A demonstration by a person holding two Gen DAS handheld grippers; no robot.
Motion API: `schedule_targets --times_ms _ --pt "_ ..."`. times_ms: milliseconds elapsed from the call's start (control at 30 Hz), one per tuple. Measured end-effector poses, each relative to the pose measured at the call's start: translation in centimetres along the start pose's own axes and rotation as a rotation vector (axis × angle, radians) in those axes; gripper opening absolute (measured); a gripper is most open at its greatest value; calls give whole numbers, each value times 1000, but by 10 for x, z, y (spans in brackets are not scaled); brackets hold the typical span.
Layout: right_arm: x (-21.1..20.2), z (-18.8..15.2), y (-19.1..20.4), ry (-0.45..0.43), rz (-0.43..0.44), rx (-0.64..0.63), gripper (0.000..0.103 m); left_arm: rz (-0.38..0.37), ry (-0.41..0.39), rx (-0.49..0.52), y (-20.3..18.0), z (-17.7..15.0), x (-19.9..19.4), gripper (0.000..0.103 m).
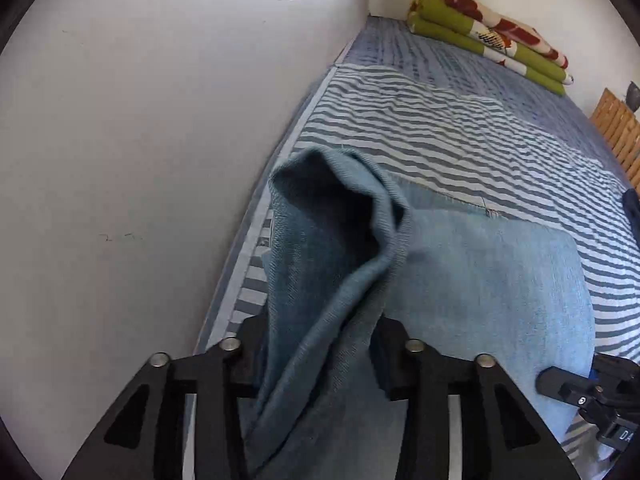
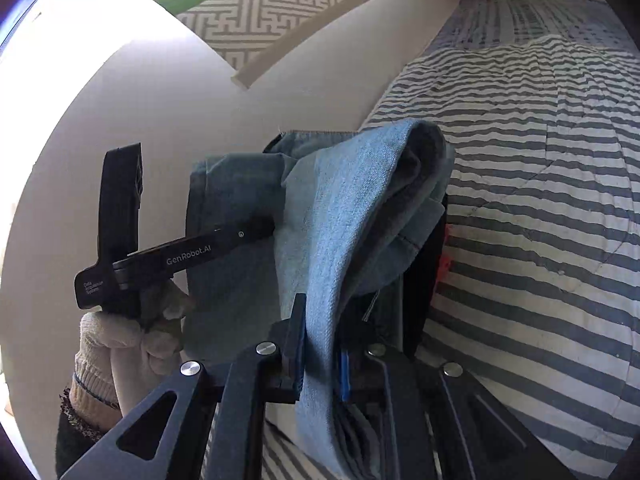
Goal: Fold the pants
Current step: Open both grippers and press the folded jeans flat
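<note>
The left gripper [image 1: 320, 344] stands partly apart with a thick fold of faded blue denim jeans [image 1: 460, 272] running loosely between its black fingers. The right gripper [image 2: 320, 344] is nearly closed, pinching several layers of the jeans [image 2: 344, 216], which hang bunched above a bed. The bed's quilted cover [image 1: 460, 132] has wavy grey and white stripes, wrinkled and soft. A plain white wall [image 1: 140, 140] runs alongside. At the far end lies a folded green and red floral blanket [image 1: 488, 36]. A hand in a cream knit glove [image 2: 120, 344] grips the left gripper's handle.
</note>
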State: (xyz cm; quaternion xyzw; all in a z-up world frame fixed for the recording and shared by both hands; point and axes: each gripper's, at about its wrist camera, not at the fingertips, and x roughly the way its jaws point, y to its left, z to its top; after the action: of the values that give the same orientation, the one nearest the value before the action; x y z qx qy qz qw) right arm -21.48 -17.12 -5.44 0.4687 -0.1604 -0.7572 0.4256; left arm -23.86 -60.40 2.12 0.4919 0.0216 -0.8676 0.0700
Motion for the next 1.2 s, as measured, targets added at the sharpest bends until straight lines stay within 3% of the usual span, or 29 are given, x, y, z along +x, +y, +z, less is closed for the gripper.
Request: schedule_targets --times_ms 133,233,333,367,467,567,700,800,900,967,1100,1200 --pt "6 6 -24 67 -96 29 25 35 -72 -90 33 11 -19 57" --pt "-17 4 -25 14 -134 -1 28 73 -143 -104 39 9 -48 56" --pt "-34 -2 -12 -44 -132 -58 29 16 -187 -63 22 -8 -67 42" --pt "-37 -4 -3 -63 -127 -99 29 9 -171 -45 14 -13 -65 31" --pt "-27 -11 25 -49 -89 -234 29 7 -103 -61 17 -15 -36 25" --pt "-2 -23 37 27 -71 -266 29 51 -78 -119 29 -14 -2 25" --pt "36 -39 35 107 -151 -318 29 115 -17 -136 35 -19 44 30" --pt "53 -40 27 127 -181 -306 27 130 -51 -111 31 -23 24 30" --pt "41 -36 25 121 -138 -257 27 78 -121 -154 32 -36 -20 32" --pt "27 -38 26 110 -104 -244 27 45 -137 -151 31 -58 -46 44" --pt "14 -51 28 133 -114 -264 27 69 -36 -146 26 -114 -43 47" --pt "12 -61 26 168 -162 -282 27 69 16 -248 38 -149 -33 51"
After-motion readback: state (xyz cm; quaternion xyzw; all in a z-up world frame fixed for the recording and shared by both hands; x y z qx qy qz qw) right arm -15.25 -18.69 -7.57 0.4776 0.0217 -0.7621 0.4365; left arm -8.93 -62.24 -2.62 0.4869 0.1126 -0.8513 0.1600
